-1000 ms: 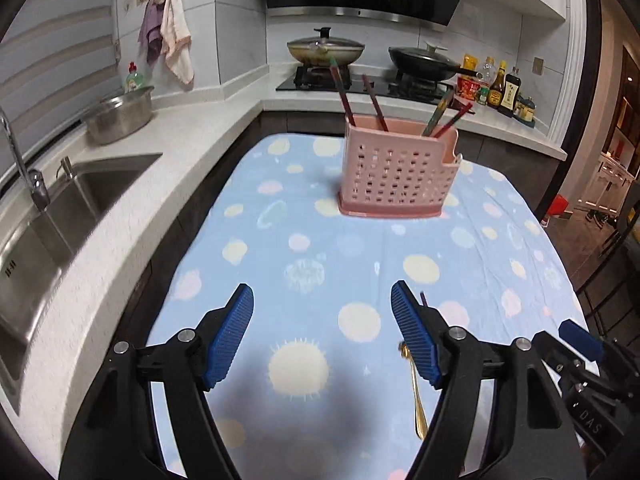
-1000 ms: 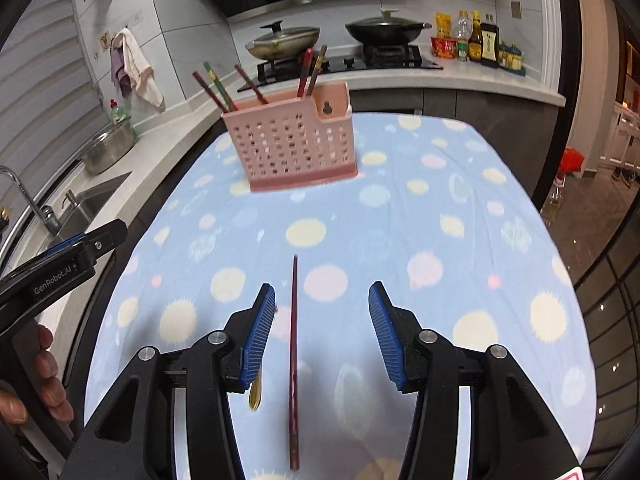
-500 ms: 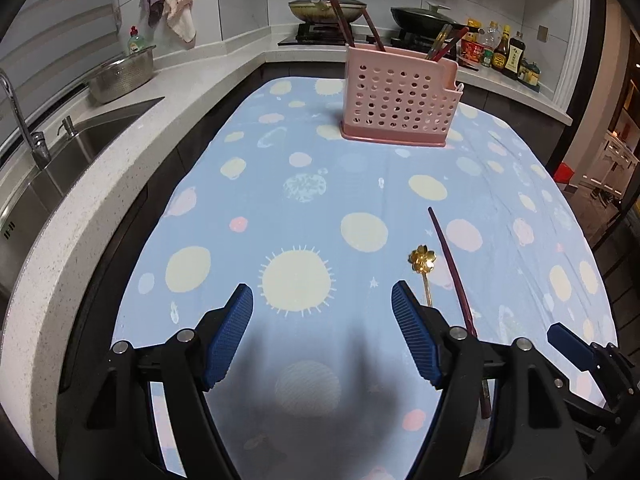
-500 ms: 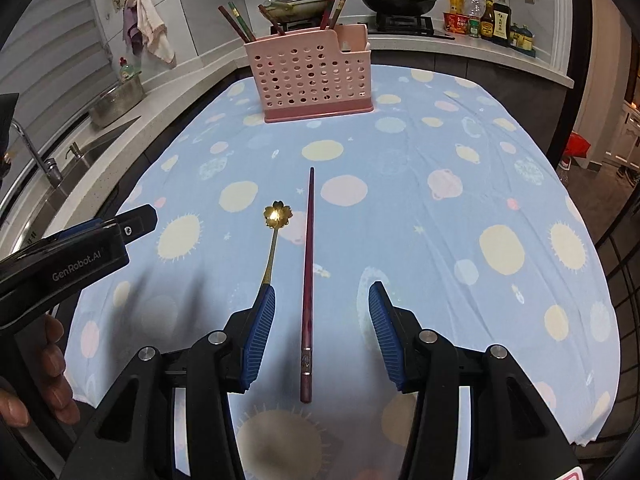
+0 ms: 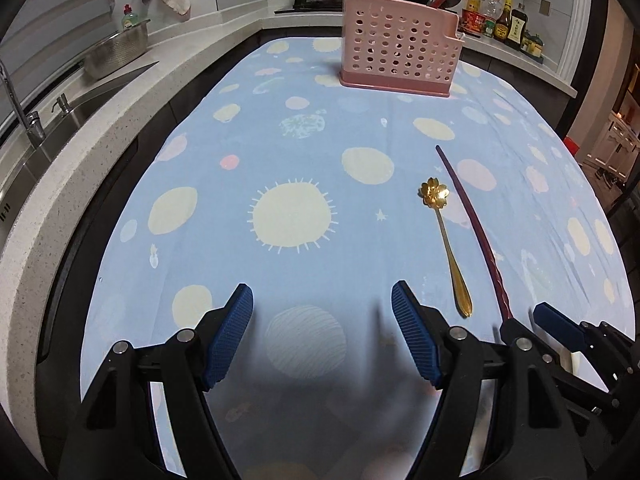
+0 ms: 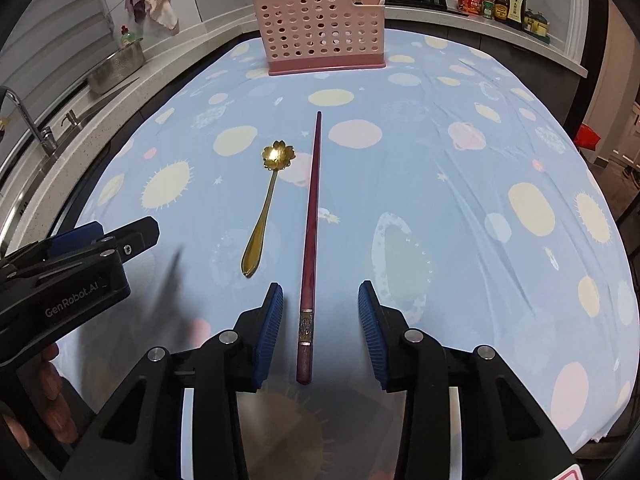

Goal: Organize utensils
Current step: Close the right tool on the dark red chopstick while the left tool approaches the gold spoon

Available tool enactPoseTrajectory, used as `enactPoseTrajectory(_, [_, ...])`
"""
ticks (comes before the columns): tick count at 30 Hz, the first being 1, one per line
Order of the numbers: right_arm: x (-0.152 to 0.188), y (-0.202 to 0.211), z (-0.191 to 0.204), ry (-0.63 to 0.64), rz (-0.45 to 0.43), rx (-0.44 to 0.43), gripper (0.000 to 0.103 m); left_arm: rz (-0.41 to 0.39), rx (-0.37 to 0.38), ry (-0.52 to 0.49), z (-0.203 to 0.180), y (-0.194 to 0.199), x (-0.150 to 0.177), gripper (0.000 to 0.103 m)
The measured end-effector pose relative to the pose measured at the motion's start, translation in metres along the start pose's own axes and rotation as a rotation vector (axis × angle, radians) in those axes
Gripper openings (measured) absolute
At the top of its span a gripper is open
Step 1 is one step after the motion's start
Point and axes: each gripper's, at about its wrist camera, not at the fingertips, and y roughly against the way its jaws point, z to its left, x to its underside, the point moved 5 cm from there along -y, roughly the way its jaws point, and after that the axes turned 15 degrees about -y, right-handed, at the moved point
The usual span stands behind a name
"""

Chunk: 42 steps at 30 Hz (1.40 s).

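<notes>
Maroon chopstick (image 6: 310,248) lay lengthwise between the right hand-held gripper's (image 6: 320,330) part-open, just-narrowed jaws, untouched, running straight ahead toward the rack (image 6: 320,36); the left hand-held gripper (image 5: 322,330), wide open and empty, was farther off.

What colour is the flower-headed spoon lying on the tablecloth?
Gold, shiny all over: the spoon shows best in the right wrist view.

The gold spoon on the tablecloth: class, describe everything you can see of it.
The gold spoon looks like shiny metal, with a flower-shaped bowl of scalloped petals and a slim handle that widens to a rounded teardrop end. It lies flat on the blue spotted tablecloth, bowl pointing towards the pink holder, just left of the dark red chopstick and apart from it. Only the cloth touches it; neither claw does.
</notes>
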Motion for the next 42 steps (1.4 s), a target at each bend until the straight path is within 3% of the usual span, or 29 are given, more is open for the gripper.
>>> enactPoseTrajectory(10, [0.002,-0.004,-0.001,0.029,-0.016,0.017,0.025,0.019,0.003,-0.008,-0.003,-0.005,0.002,0.069])
enactPoseTrajectory(17, [0.001,-0.004,-0.003,0.030,-0.016,0.011,0.007,0.026,0.011,-0.008,-0.005,-0.007,0.003,0.072])
enactPoseTrajectory(23, [0.001,-0.002,-0.007,0.010,-0.017,0.007,0.007,0.023,0.028,-0.026,-0.011,-0.007,0.003,0.073])
enactPoseTrajectory(26, [-0.001,0.002,-0.011,-0.011,-0.021,0.003,0.007,0.019,0.045,-0.028,-0.015,-0.007,0.002,0.080])
enactPoseTrajectory(33, [-0.006,0.016,-0.018,-0.044,-0.038,-0.003,0.007,0.022,0.113,-0.044,-0.036,-0.014,-0.005,0.080])
enactPoseTrajectory(42, [-0.007,0.011,-0.022,-0.057,-0.034,-0.006,0.007,0.022,0.135,-0.096,-0.063,-0.026,-0.014,0.079])
